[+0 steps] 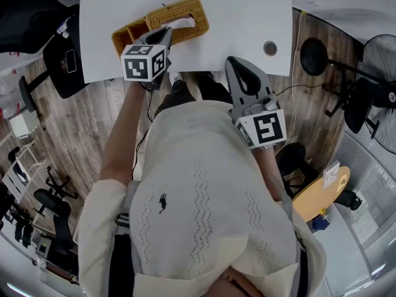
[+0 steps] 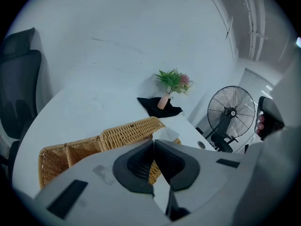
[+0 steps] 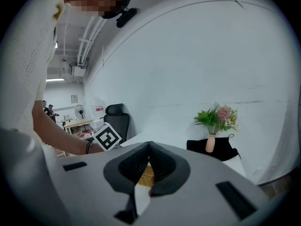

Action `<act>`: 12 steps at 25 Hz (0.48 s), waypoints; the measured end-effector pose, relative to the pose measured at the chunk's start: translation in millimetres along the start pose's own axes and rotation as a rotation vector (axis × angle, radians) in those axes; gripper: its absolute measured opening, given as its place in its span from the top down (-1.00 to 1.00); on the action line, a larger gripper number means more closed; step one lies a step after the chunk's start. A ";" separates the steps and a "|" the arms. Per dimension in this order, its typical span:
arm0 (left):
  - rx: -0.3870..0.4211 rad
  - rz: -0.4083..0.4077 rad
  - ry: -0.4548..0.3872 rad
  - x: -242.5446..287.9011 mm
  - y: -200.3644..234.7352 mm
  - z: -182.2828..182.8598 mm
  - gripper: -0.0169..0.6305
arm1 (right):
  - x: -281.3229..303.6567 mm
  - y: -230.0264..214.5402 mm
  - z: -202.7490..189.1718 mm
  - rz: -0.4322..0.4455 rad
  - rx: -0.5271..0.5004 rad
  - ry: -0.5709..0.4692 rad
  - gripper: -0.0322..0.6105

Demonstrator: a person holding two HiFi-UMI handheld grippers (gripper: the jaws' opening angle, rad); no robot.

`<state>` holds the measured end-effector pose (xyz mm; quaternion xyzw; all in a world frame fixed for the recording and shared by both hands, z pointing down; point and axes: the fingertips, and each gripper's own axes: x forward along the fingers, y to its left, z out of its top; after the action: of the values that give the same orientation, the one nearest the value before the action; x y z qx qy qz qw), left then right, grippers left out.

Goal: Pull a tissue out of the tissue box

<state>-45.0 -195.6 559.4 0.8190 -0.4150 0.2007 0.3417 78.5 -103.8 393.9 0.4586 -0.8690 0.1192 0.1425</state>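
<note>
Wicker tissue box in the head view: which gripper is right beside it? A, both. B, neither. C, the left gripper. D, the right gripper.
C: the left gripper has its tip at the wicker tissue box, by the tissue poking out, while the right gripper sits back at the near edge of the white table.

A white table (image 1: 247, 30) fills the upper centre over wood-plank floor (image 1: 86, 135). A fan (image 1: 378, 57) (black) stands at right.
</note>
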 end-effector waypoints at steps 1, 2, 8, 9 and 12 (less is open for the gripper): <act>0.000 0.000 -0.001 0.0 -0.4 0.2 0.91 | -0.1 -0.2 0.2 0.001 0.000 -0.001 0.90; 0.001 0.000 -0.001 -0.1 -0.8 0.3 0.91 | -0.1 -0.3 0.4 0.002 -0.001 -0.001 0.90; -0.010 -0.003 0.001 -1.1 -4.4 -2.9 0.91 | -0.7 -0.3 0.8 0.005 -0.004 -0.001 0.90; -0.015 -0.004 0.000 -1.3 -4.8 -3.8 0.91 | -0.6 0.0 0.6 0.006 -0.005 0.000 0.90; -0.025 -0.004 -0.001 -1.8 -5.7 -6.0 0.91 | -1.0 0.7 0.7 0.011 -0.006 0.002 0.90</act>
<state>-41.7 -187.9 560.1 0.8157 -0.4158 0.1943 0.3521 78.4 -102.9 392.8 0.4535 -0.8716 0.1179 0.1441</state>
